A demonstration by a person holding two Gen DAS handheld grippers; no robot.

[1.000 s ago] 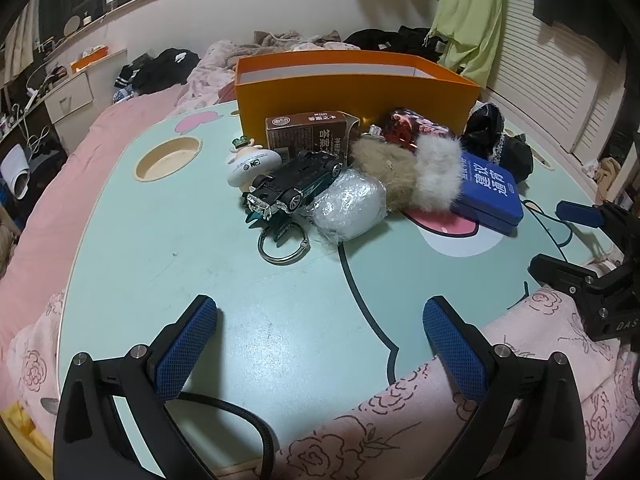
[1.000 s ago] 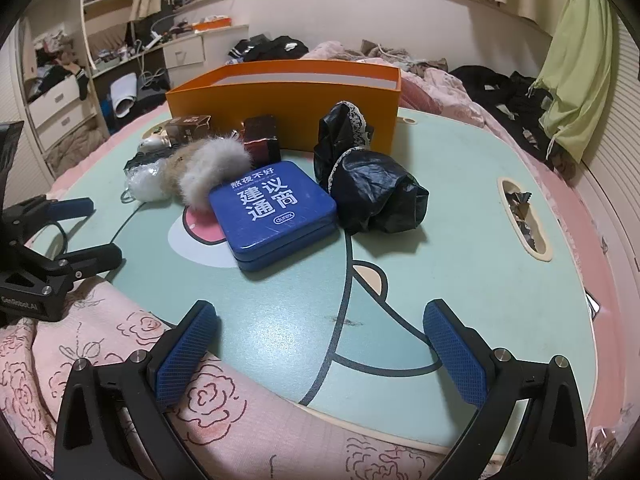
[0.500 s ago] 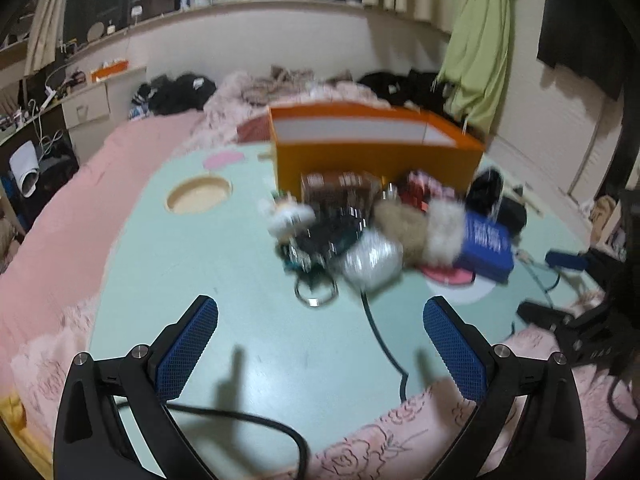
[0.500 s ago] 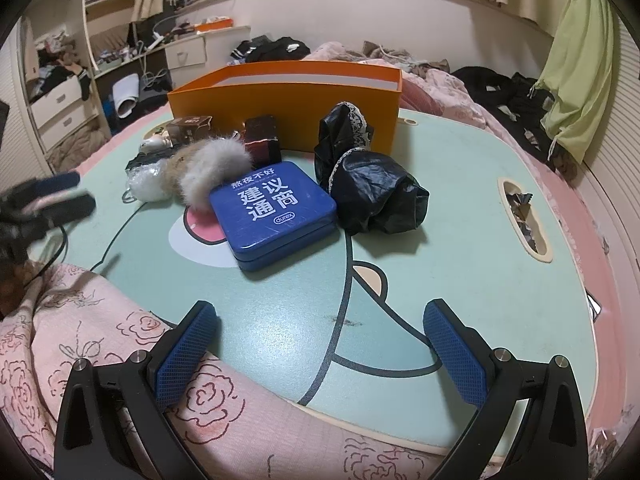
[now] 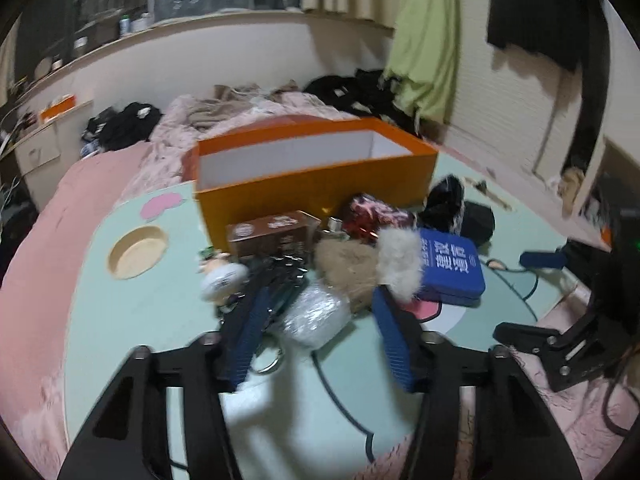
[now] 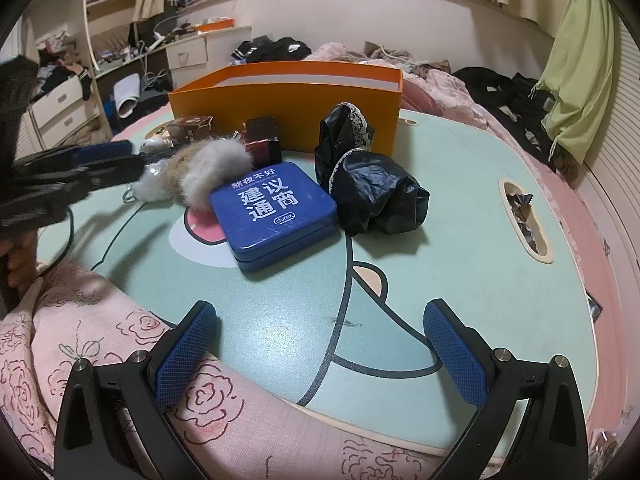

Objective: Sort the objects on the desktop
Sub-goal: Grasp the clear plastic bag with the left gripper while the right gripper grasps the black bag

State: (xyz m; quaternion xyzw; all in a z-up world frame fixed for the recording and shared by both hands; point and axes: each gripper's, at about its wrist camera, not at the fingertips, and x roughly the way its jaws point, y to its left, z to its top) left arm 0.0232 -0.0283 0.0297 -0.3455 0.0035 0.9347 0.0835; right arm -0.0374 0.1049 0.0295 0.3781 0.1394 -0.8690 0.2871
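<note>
A pale green table printed with a cartoon face in dark outline sits low over a pink bed, its near edge draped with a rose-patterned pink blanket. At its far side, toward 12 o'clock, an open orange box with a white lining stands upright. The things to sort are clustered in front of it: a blue tin with white lettering near the middle, a crumpled black bag with lace trim just beside it at 3 o'clock, a grey-and-tan fur piece touching the tin's 10 o'clock corner, a dark red cube behind it, and a brown carton against the box front. In the left wrist view a clear plastic bundle, a white figurine and a metal ring lie nearest the camera. Two cup recesses are cut into the table, one at 9 o'clock and one at 3 o'clock.

The left tongs are closing in the air above the table, nothing pressed between their blue pads, though the view is blurred. The right tongs hang wide apart over the near edge, empty.

Beyond the bed lie heaps of dark clothes, white drawers at 10 o'clock, a ledge along the wall and a green garment hanging at 2 o'clock
</note>
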